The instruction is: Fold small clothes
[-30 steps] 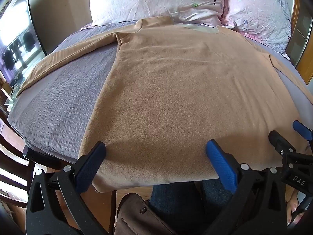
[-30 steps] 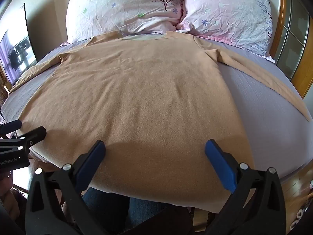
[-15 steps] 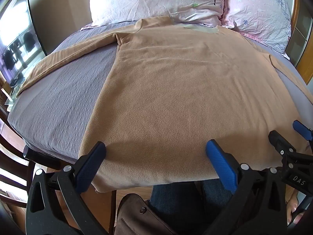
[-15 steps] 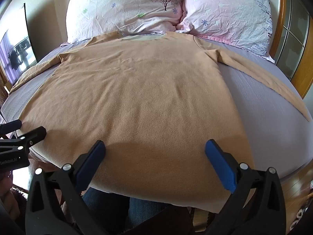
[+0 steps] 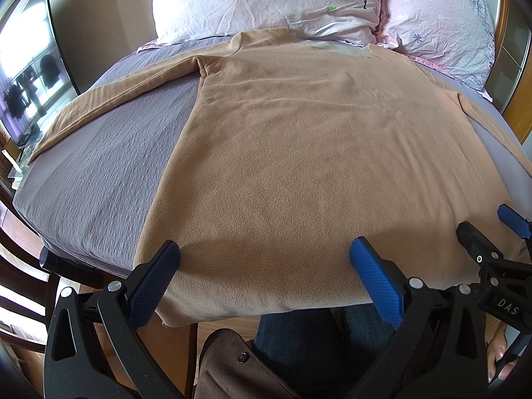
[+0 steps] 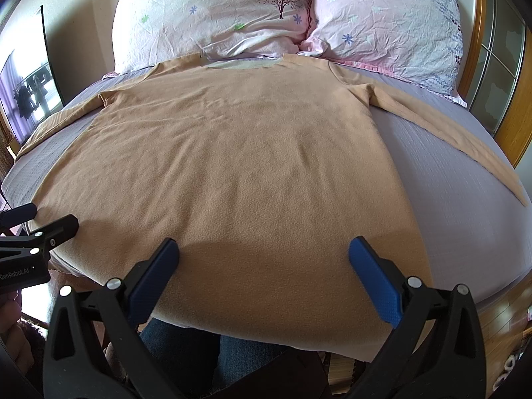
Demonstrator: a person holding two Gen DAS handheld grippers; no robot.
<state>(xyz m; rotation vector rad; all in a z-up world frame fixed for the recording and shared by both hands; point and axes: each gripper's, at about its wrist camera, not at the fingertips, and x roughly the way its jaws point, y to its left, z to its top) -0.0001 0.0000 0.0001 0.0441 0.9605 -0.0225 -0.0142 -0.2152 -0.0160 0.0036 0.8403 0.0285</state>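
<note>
Nothing has shifted since a second ago; both grippers, left gripper (image 5: 264, 261) and right gripper (image 6: 262, 259), hover with fingers spread wide and empty above the near hem of the tan shirt (image 5: 299, 153); it lies flat on the grey bed (image 5: 99, 179), sleeves outspread; pink pillows (image 6: 216, 16) sit beyond the fingers; a brown bag (image 5: 232, 365) sits below them.

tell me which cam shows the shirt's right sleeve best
The right wrist view: the right sleeve runs full length across the grey bedsheet to its cuff. The left wrist view catches only a sliver of it at the frame's right edge.
</note>
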